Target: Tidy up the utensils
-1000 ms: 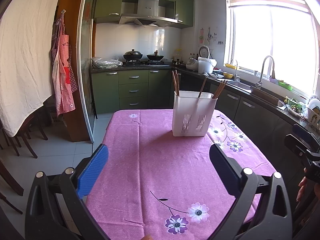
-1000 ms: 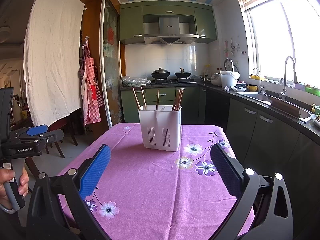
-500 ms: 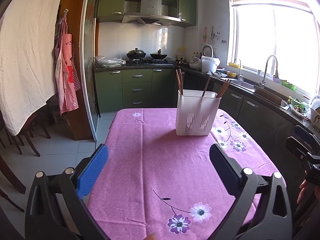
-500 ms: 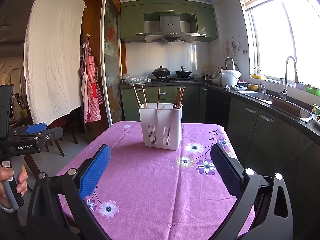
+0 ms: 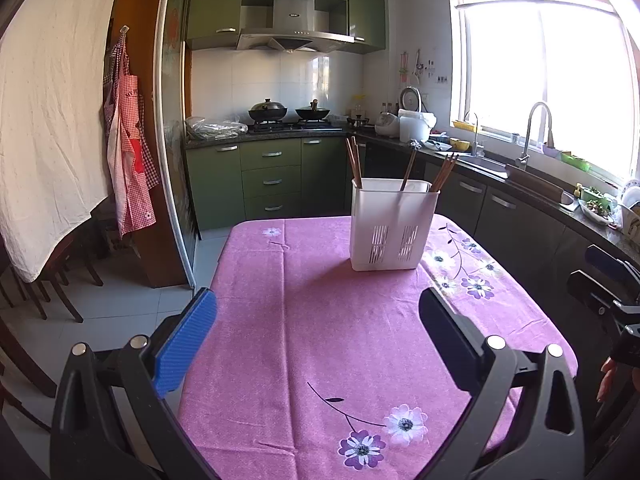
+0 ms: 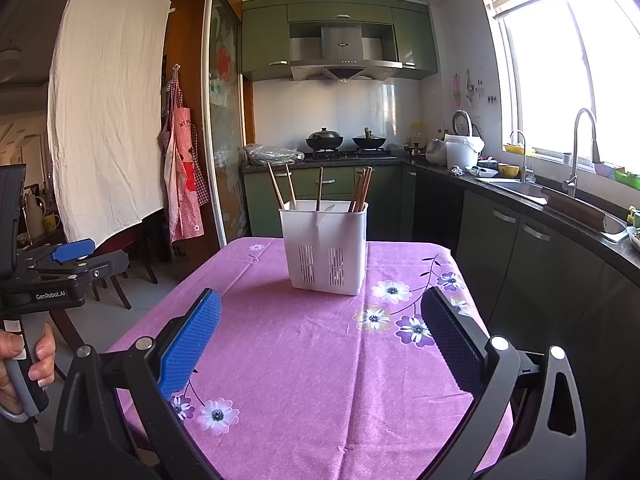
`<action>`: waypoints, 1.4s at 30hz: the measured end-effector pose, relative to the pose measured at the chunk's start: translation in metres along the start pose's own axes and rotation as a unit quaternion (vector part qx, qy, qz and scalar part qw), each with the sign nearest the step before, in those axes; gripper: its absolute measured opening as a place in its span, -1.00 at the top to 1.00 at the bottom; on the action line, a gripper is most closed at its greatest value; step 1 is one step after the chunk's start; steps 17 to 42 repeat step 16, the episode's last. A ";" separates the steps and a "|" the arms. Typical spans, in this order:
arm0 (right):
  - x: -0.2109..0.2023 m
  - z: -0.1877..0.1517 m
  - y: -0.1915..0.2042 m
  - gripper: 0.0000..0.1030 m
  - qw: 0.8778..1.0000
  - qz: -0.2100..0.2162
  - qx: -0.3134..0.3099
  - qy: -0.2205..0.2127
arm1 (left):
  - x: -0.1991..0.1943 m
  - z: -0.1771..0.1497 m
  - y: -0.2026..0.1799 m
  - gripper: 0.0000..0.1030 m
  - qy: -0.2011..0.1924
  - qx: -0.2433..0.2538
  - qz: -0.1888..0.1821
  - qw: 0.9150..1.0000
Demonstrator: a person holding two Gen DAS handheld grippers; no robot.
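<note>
A white slotted utensil holder [image 5: 392, 226] stands upright at the far end of the table, also in the right wrist view [image 6: 325, 249]. Several wooden chopsticks [image 5: 442, 172] stick up from it, spread over its compartments [image 6: 360, 189]. My left gripper [image 5: 318, 312] is open and empty, held above the near part of the table, well short of the holder. My right gripper [image 6: 320, 312] is open and empty too, above the near part of the table. The left gripper also shows at the left edge of the right wrist view [image 6: 60, 268].
The table has a pink flowered cloth [image 5: 320, 320]. A dark counter with a sink [image 6: 532, 190] runs along the right. Green cabinets and a stove with two pans [image 5: 288, 114] stand behind. Wooden chairs [image 5: 52, 280] and a hanging white sheet [image 5: 44, 120] are on the left.
The left wrist view has drawn back and tilted up a little, so the holder looks slightly farther away. The right gripper has hardly moved. Both grippers stay open and empty.
</note>
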State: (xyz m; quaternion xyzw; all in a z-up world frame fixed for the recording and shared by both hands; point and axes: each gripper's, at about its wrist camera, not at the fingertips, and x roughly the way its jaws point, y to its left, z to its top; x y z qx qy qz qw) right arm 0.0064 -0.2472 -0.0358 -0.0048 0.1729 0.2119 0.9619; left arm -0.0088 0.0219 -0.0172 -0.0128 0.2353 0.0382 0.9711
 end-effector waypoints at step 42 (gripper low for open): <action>0.012 -0.004 -0.002 -0.91 1.000 0.004 0.004 0.014 | 0.021 -0.004 0.000 -0.87 0.022 0.003 -0.004 1.000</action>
